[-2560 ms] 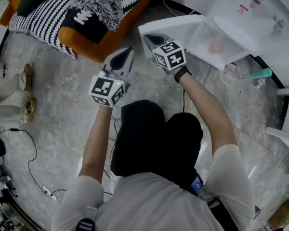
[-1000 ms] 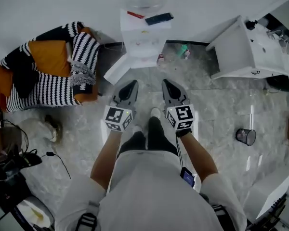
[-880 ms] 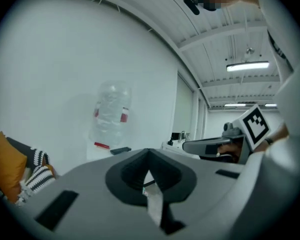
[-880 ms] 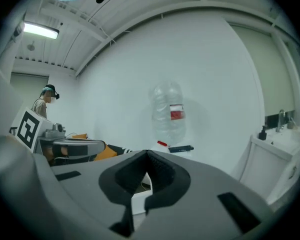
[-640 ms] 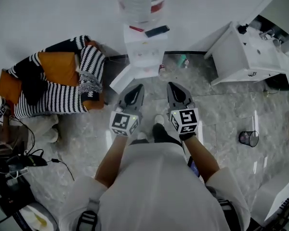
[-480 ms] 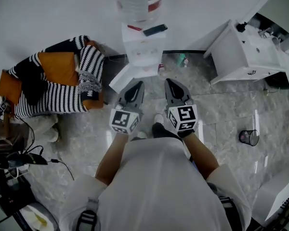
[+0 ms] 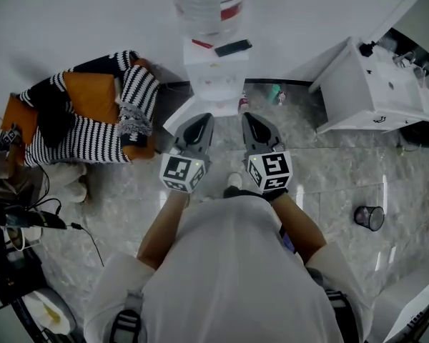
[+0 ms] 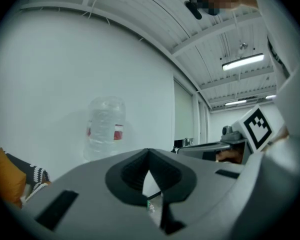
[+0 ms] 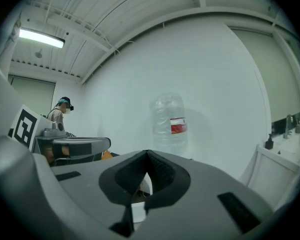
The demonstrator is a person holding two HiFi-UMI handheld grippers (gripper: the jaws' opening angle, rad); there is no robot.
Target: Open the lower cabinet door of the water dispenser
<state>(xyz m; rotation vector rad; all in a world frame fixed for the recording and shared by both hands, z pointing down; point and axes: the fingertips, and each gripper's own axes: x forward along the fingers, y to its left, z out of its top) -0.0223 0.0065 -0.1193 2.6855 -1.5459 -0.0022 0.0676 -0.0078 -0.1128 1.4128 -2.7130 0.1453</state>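
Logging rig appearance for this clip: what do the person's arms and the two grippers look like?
The left gripper and right gripper are grey, tapered shells with black ribbed pads inside. Each carries a white cube printed with black square markers. The person wears a white short-sleeved shirt; the forearms are bare.

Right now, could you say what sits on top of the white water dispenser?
A clear plastic bottle with a red label and a flat dark slab; beneath the bottle is hidden.
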